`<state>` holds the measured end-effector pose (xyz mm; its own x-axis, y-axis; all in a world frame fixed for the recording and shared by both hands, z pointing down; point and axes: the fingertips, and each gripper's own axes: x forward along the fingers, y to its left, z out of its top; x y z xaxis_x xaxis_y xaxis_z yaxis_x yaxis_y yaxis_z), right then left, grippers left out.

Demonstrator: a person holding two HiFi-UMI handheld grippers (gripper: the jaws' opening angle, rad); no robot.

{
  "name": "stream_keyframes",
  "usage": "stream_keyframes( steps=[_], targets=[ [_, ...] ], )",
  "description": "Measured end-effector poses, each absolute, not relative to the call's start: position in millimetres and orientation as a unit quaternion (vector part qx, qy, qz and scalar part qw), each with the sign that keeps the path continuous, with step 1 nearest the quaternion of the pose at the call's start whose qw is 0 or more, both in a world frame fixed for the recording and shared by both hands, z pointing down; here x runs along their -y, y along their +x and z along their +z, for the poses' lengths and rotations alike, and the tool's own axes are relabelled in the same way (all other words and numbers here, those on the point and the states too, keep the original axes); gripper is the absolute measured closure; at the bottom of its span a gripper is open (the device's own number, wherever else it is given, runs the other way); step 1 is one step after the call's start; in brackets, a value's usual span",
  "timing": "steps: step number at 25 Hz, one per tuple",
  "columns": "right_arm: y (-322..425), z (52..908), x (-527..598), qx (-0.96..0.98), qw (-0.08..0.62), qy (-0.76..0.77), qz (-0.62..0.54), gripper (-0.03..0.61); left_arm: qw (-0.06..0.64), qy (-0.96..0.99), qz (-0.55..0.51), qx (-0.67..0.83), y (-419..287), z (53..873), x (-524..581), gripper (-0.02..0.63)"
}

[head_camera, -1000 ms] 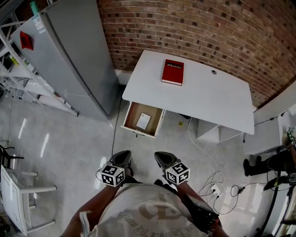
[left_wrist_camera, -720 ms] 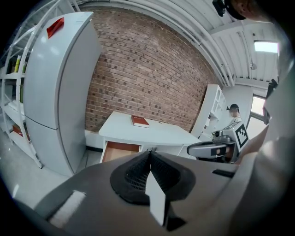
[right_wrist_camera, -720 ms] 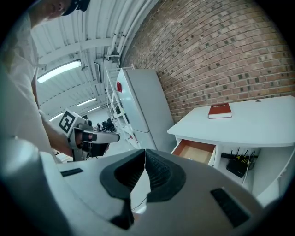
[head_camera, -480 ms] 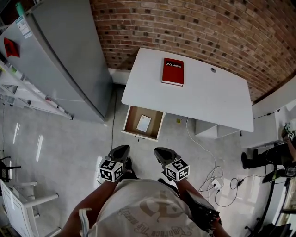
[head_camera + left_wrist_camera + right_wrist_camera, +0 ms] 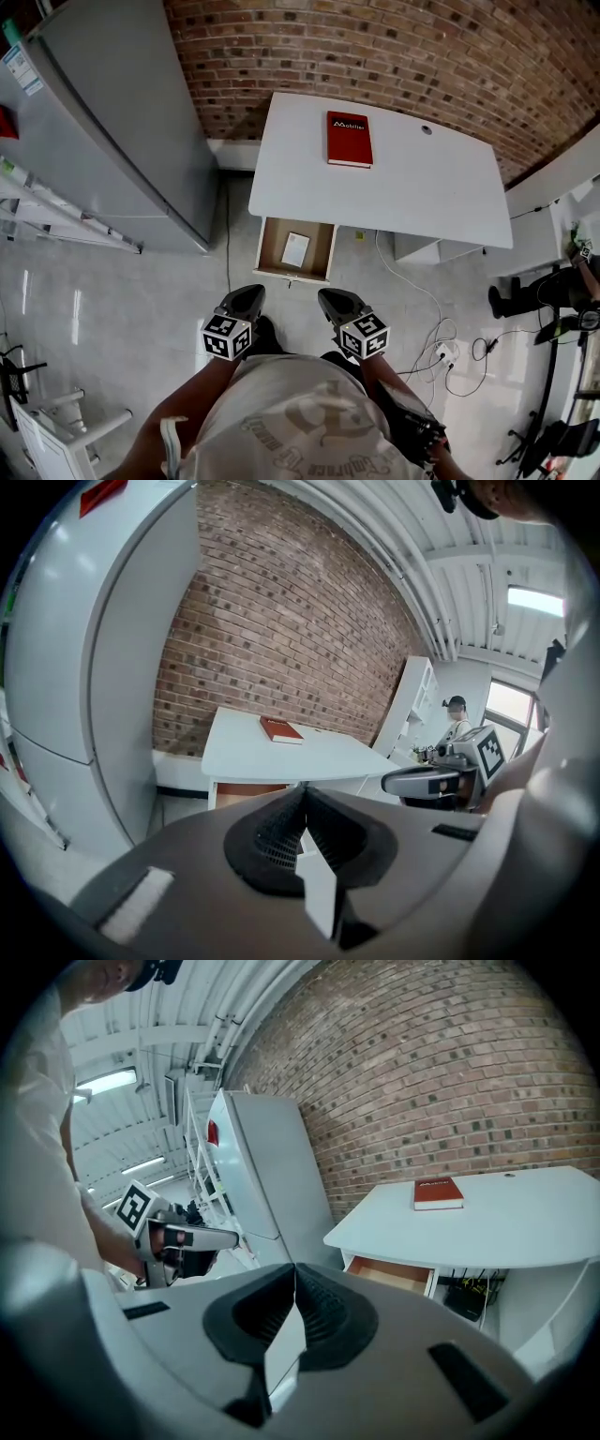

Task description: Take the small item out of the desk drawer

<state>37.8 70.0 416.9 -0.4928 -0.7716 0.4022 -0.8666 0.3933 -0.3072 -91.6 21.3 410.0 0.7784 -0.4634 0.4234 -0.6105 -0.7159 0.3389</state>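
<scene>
Cover of the red hardback book [image 5: 349, 139] on the white surface [image 5: 412, 202]: white word along the top edge, apparently "Mobilier"; no finer print legible.
Cube on the left claw [image 5: 246, 300]: black-and-white square marker patterns, no letters.
Cube on the right claw [image 5: 335, 302]: same kind of patterns.
Print on the pale shirt [image 5: 300, 422]: curved lettering, too blurred to read.
Sticker [image 5: 13, 66] on the tall grey refrigerator [image 5: 112, 131]: print too small to read.

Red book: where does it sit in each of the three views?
Head view: red book at top centre, on the white desk, towards its far edge.
Left gripper view: book small, just left of centre, on the desk top.
Right gripper view: book right of centre, on the desk top.
Shared landmark: the open drawer under the desk's near edge, seen in all three.
</scene>
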Motion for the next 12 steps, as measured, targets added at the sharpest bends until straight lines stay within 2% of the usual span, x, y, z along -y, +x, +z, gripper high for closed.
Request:
stream_keyframes(
  steps=[12],
  targets=[
    [12,422,-52,0.778,0.132,0.564,0.242,0.572,0.24,0.925,0.155,0.249,-129,415,11,0.607]
  ],
)
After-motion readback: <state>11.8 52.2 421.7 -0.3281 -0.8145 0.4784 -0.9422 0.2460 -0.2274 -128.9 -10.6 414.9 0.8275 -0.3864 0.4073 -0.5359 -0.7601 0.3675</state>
